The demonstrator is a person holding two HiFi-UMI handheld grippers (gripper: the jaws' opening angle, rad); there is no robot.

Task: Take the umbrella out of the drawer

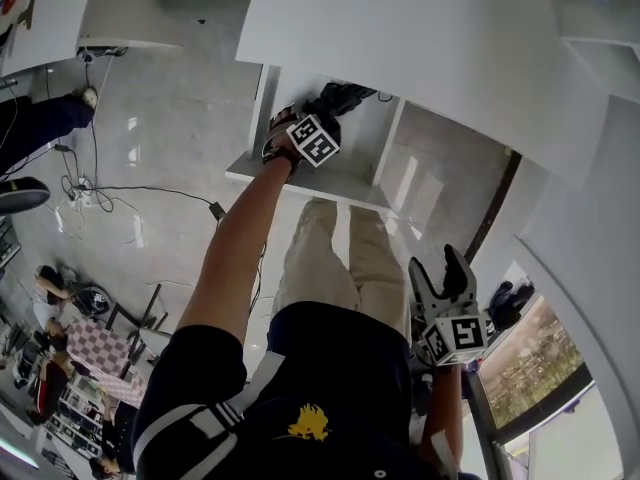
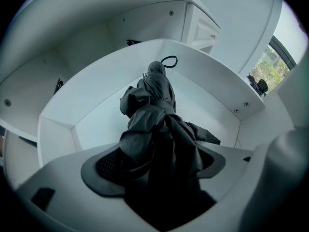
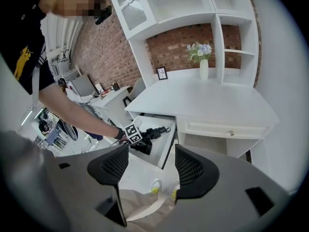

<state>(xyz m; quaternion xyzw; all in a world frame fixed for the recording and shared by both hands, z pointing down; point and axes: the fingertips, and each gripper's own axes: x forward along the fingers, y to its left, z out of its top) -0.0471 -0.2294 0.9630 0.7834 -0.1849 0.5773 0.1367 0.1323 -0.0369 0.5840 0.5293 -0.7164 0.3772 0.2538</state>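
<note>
A black folded umbrella (image 2: 157, 115) with a loop strap at its far end lies in the open white drawer (image 2: 207, 66). My left gripper (image 2: 159, 166) is shut on the umbrella's near end, its dark fabric bunched between the jaws. In the head view the left gripper (image 1: 305, 133) reaches into the drawer (image 1: 305, 183) under the desk, over the umbrella (image 1: 338, 98). My right gripper (image 1: 447, 273) hangs open by my right side, holding nothing. The right gripper view shows the drawer (image 3: 161, 144), the umbrella (image 3: 150, 134) and the open right gripper (image 3: 152, 170).
The drawer belongs to a white desk (image 3: 203, 103) with a shelf hutch and a flower vase (image 3: 203, 66). A second, closed drawer (image 3: 227, 129) sits to the right. Cables (image 1: 100, 193) lie on the grey floor at left. A window (image 1: 525, 368) is near my right side.
</note>
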